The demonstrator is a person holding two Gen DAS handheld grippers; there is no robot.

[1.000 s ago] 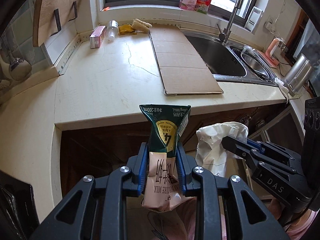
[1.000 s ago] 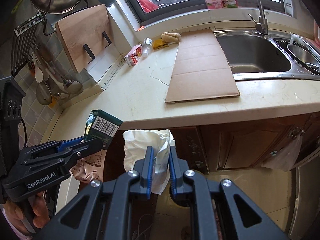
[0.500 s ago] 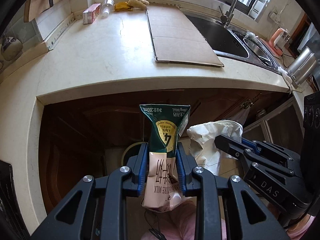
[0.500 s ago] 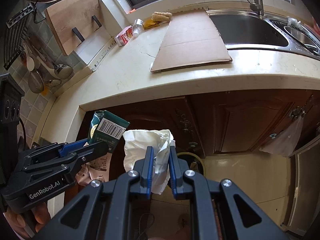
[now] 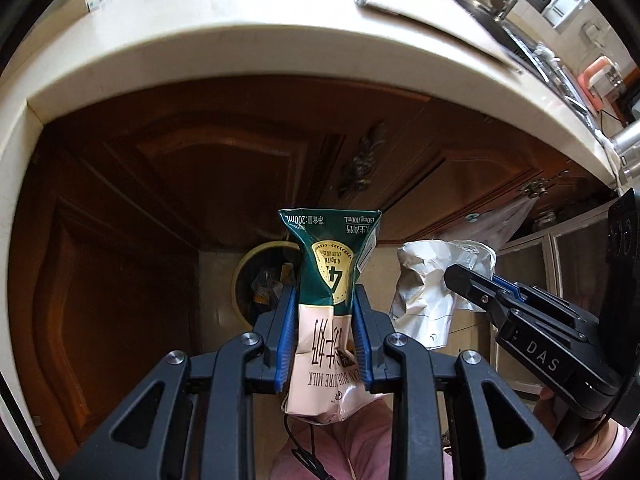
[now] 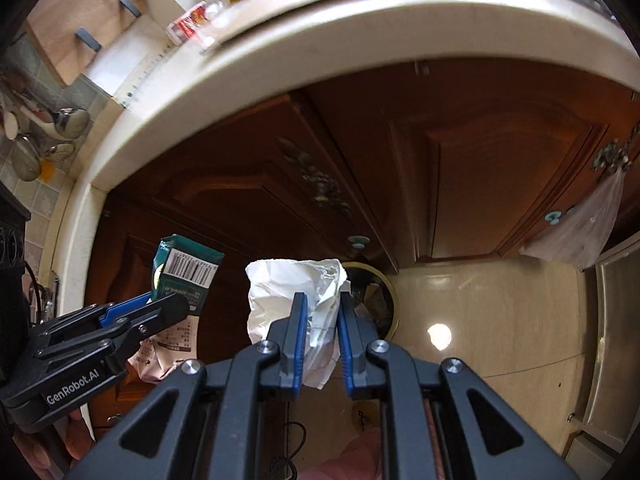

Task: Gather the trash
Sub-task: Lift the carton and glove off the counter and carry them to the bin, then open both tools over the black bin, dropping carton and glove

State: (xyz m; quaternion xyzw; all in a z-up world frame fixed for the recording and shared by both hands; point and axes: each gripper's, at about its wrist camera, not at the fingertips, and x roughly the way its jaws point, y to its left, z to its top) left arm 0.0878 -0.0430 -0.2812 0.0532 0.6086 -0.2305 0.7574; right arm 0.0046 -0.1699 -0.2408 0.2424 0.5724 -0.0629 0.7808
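Below the table (image 5: 224, 52) edge, facing wood cabinet doors (image 5: 224, 168); bin (image 5: 256, 276) behind. Left tongs (image 5: 326, 304) clamped on upright milk carton (image 5: 332, 276), right tongs (image 6: 323, 312) pinching crumpled paper cup (image 6: 280, 292).

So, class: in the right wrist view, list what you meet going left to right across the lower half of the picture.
Left tool → milk carton → crumpled paper → bin → plastic bag hanging on the cupboard.

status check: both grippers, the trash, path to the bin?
Left gripper shut on milk carton. Right gripper shut on crumpled paper. Trash bin on floor ahead, nothing visible in between.
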